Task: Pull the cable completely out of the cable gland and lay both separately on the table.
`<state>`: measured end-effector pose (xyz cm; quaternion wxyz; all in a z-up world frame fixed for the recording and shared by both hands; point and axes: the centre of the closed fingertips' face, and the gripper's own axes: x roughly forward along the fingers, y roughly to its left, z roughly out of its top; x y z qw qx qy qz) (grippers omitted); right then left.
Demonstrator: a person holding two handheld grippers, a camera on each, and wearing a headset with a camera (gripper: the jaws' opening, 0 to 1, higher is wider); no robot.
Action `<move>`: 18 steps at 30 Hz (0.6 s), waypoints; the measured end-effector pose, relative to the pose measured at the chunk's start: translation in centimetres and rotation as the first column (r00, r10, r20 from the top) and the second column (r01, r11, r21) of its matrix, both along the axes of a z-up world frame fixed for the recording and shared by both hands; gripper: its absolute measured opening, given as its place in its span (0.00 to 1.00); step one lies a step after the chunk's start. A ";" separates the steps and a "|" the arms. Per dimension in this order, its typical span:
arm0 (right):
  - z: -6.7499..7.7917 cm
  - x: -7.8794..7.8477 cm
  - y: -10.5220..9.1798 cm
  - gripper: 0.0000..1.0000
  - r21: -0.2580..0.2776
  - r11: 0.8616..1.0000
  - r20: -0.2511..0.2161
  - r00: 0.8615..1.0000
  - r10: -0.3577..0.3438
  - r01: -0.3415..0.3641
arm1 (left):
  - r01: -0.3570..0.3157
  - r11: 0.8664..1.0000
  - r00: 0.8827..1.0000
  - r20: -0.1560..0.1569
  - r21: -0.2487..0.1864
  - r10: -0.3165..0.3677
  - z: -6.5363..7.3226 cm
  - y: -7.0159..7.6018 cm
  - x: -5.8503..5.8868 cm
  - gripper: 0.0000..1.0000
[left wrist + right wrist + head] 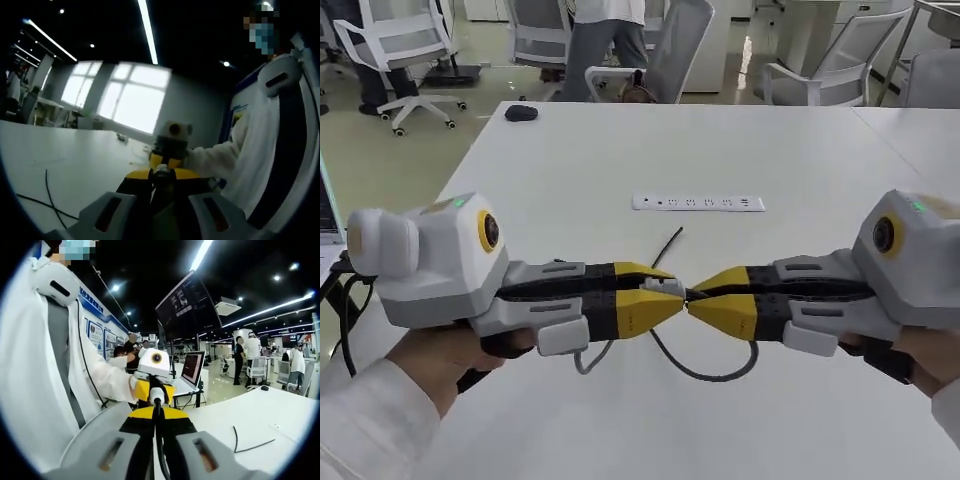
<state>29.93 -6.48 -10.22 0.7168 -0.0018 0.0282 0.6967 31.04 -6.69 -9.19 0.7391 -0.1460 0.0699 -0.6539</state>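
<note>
**benchrat:** Where's the gland right now, and what's got hold of it?

**me:** The cable gland (664, 286) is up off the table (570, 150), on my side of the power strip (698, 203), roughly level with its middle. My left gripper (672, 293) is clamped onto it. My right gripper (697, 297) comes in nose to nose with it, jaws pinched on the cable (708, 376) just beside the gland's mouth. In the right gripper view the cable (158, 422) runs straight from my jaws into the gland (157, 395). The slack droops in a loop nearer me than the strip, and a loose end points back toward the strip.

**benchrat:** So just yank it?

**me:** Nah. I reckon it's not out yet, so the plan is to hold the left dead steady and draw the right straight away along the gland's axis. No twisting, or the seal will probably bite. The grip sits so close that one pull likely won't clear it, so I'd expect to re-grip further along. I'm also watching that the loop doesn't snag under the right gripper. After that, the gland goes down near the strip and the cable well apart from it.
</note>
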 end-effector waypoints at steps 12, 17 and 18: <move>-1.6 0.8 -0.6 0.02 -0.067 0.998 0.012 1.000 -0.001 0.002 | -0.029 0.999 0.999 0.018 0.020 0.028 -0.7 1.3 0.6 0.16; -3.7 1.5 -1.6 0.02 -0.124 0.992 0.009 1.000 -0.015 0.016 | -0.044 0.999 0.999 0.017 0.032 0.043 -1.3 1.7 0.9 0.16; -3.9 1.5 -1.7 0.02 -0.127 0.992 0.008 1.000 -0.017 0.017 | -0.048 0.998 0.999 0.014 0.031 0.047 -1.4 1.8 0.9 0.16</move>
